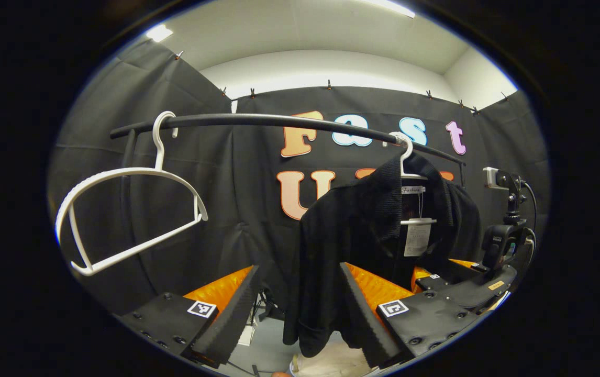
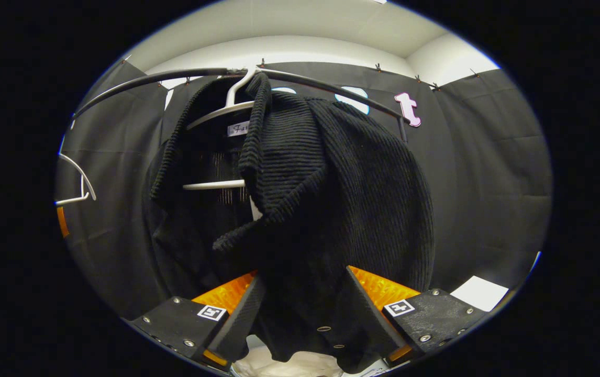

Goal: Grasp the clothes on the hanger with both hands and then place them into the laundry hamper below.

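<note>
Rail (image 1: pixel 279 120) spans the booth. The black ribbed knit garment (image 1: pixel 363 235) hangs from it on a white hanger (image 1: pixel 407 157), toward the rail's right end in the left gripper view. Second white hanger (image 1: pixel 132 209) hangs empty at the left end, well apart from the garment.

Right gripper (image 2: pixel 302 309): jaws wide, garment's lower body sits between the fingers, fabric fills the gap, but I can't see the fingers pressing on it yet. Left gripper (image 1: pixel 300 309): jaws wide, garment's left hem hangs in the gap near the right-hand finger, nothing clamped. The right gripper's body also shows at the right edge of the left gripper view, beside the garment.

Pale thing low between the fingers in both views, possibly the hamper rim; can't tell.

Step in hand, my read: take the grip with both.
- Left: push further in so a good fold is between the fingers, not only the hem edge.
- Close both on thick knit, clear of the snaps at the hem.
- Then lift up to unload the hanger shoulders before pulling down, or hanger comes off the rail too.
</note>
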Motion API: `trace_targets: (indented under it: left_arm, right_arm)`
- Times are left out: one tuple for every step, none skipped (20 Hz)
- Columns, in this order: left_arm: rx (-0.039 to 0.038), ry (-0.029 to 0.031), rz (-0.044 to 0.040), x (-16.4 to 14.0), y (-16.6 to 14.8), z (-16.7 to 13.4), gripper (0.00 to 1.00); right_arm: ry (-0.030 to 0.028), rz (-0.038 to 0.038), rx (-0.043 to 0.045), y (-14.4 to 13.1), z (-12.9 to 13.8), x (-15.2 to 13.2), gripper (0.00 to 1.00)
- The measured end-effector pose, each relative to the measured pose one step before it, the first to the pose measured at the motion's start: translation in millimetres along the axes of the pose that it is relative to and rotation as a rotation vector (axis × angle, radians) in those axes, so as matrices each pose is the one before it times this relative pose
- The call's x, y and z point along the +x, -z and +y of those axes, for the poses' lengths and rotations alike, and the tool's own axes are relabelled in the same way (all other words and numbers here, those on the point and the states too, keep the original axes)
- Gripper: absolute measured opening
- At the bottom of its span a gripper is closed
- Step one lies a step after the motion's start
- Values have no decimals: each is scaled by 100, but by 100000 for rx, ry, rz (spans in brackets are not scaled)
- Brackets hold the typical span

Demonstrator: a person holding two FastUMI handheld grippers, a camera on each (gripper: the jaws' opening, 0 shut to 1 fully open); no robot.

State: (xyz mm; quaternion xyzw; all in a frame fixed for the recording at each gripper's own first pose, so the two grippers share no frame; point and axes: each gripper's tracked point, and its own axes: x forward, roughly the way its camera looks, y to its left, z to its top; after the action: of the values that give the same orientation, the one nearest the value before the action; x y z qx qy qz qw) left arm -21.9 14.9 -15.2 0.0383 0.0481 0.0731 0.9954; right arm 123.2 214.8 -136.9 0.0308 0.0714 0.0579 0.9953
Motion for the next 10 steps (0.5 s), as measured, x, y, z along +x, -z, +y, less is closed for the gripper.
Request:
trace_targets:
  left_arm:
    - [-178, -298, 294, 32, 85, 4, 96]
    - [-262, -173, 219, 49, 25, 0, 93]
    - [-384, 133, -173, 53, -29, -18, 96]
    - [-421, 26, -263, 140, 4, 88, 100]
    - [-216, 26, -32, -43, 69, 10, 93]
    - [43, -37, 124, 7, 60, -22, 96]
    - [310, 31, 93, -19, 70, -1, 96]
    - [386, 4, 44, 81, 36, 26, 96]
    - [330, 75, -97, -10, 29, -23, 96]
    - [253, 36, -242, 52, -5, -33, 93]
  right_arm:
    - [-904, -84, -291, 127, 160, -102, 94]
    - [-453, 130, -594, 287, 109, -158, 94]
    - [-420, 383, -870, 378, 39, -181, 94]
    - [-202, 868, -1077, 684, 175, -170, 94]
    - [255, 945, -766, 459, 49, 60, 93]
    - [886, -70, -228, 105, -29, 378, 94]
    - [1724, -750, -167, -219, -406, 272, 94]
    - [2442, -621, -542, -231, -603, 364, 94]
    - [2538, -298, -736, -111, -643, 338, 94]
    - [2251, -380, -564, -148, -647, 329, 94]
